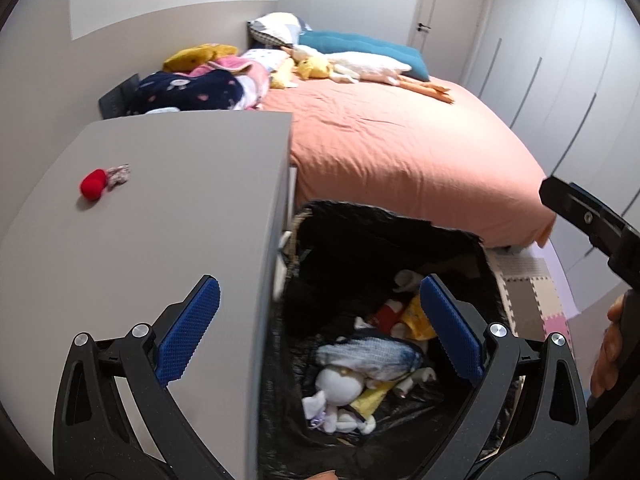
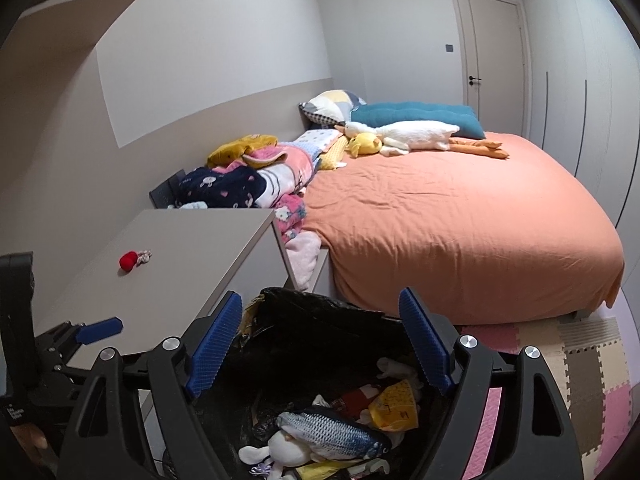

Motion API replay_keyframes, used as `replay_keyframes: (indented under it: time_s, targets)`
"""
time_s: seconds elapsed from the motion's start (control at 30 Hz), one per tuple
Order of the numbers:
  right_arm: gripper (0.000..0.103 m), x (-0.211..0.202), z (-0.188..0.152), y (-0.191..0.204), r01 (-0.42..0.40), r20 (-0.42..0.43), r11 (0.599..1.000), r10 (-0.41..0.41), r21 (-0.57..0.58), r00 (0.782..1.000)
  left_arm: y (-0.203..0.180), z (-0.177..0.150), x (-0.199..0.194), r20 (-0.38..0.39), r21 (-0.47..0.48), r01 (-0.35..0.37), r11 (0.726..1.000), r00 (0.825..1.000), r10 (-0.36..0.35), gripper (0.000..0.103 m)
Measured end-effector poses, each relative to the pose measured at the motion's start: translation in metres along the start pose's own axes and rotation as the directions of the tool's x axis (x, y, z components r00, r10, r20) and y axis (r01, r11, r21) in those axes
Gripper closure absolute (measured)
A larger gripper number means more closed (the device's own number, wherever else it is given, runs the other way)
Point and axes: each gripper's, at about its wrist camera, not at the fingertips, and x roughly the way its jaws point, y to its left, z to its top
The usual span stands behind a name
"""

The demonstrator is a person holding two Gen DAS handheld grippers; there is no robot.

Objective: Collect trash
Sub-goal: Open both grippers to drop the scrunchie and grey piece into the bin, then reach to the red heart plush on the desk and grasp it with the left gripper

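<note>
Judging by what already lies in the black-lined bin (image 1: pixel 384 264) — a plush fish (image 2: pixel 332 428), a white soft toy (image 1: pixel 340 388), yellow wrappers (image 2: pixel 394 404) and something red (image 1: pixel 390 314) — the collecting is well along. Both pairs of tongs are spread wide with nothing between their blue pads: the left gripper (image 1: pixel 320 332) straddles the near edge of the grey cabinet top (image 1: pixel 180 208) and the bin's left side, the right gripper (image 2: pixel 320 344) hovers over the bin's mouth. What looks left to gather sits on the cabinet, far left of the bin: a small red ball-like piece (image 1: pixel 94 184) with a crumpled greyish scrap (image 1: pixel 118 174) touching it — possibly a wrapper, too small to tell. The bed (image 2: pixel 460 220) at the right carries bedding and plush toys, apparently not trash.
</note>
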Motion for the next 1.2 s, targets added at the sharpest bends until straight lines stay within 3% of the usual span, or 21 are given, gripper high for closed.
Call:
replay_keyframes:
  time_s: [0.73,1.2]
  targets:
    - [0.022,0.09,0.005,0.084,-0.118,-0.123,0.992,0.111,-0.053,0.986,0.098,0.009,0.018,-0.03,-0.094,-0.107,0.99,0.994,0.105,0.006]
    - [0.022,0.153,0.015,0.147,-0.215,-0.161,0.975,0.204,-0.056,0.966,0.186,0.03,0.029,-0.027,-0.186,-0.195,0.963,0.981,0.194,0.006]
